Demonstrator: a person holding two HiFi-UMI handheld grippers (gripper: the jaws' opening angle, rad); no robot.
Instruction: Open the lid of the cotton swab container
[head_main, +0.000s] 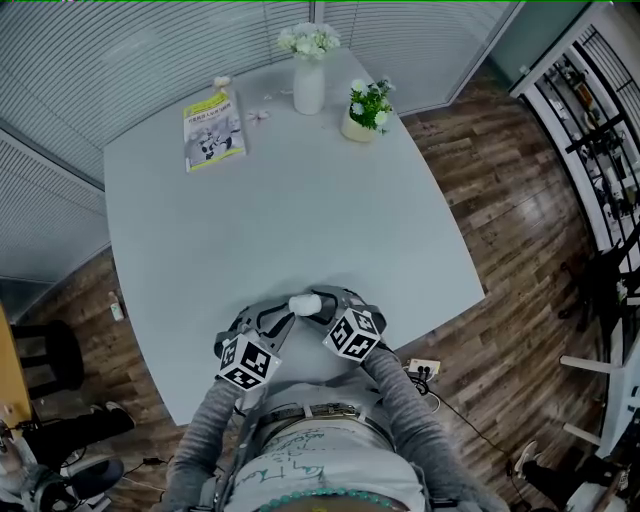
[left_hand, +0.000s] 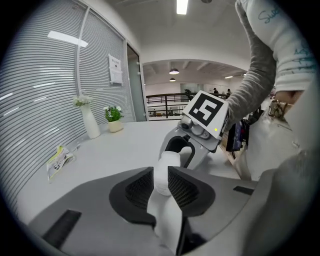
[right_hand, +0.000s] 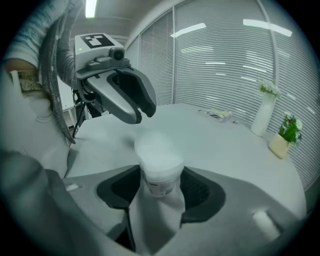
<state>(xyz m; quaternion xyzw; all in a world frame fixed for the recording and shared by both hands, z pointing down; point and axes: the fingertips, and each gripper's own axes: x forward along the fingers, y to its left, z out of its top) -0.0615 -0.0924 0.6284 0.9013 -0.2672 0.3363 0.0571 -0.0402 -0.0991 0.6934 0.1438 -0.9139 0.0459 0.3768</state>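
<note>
The cotton swab container (head_main: 305, 300) is a small white tub with a frosted lid. It hangs over the front edge of the pale table (head_main: 300, 220), between both grippers. My right gripper (head_main: 322, 303) has its jaws wide around the tub's body (right_hand: 159, 177), and both pads press on it. My left gripper (head_main: 283, 318) comes in from the left at the lid end. In the left gripper view a narrow white part of the lid (left_hand: 162, 172) fills the gap between its pads (left_hand: 137, 190), touching both. The right gripper's marker cube (left_hand: 207, 111) sits just behind.
At the table's far side stand a white vase of flowers (head_main: 308, 85), a small potted plant (head_main: 367, 112) and a booklet (head_main: 213, 130). Blinds run along the back wall. Wooden floor, a socket strip with cable (head_main: 421, 370) and shelving (head_main: 600, 150) lie to the right.
</note>
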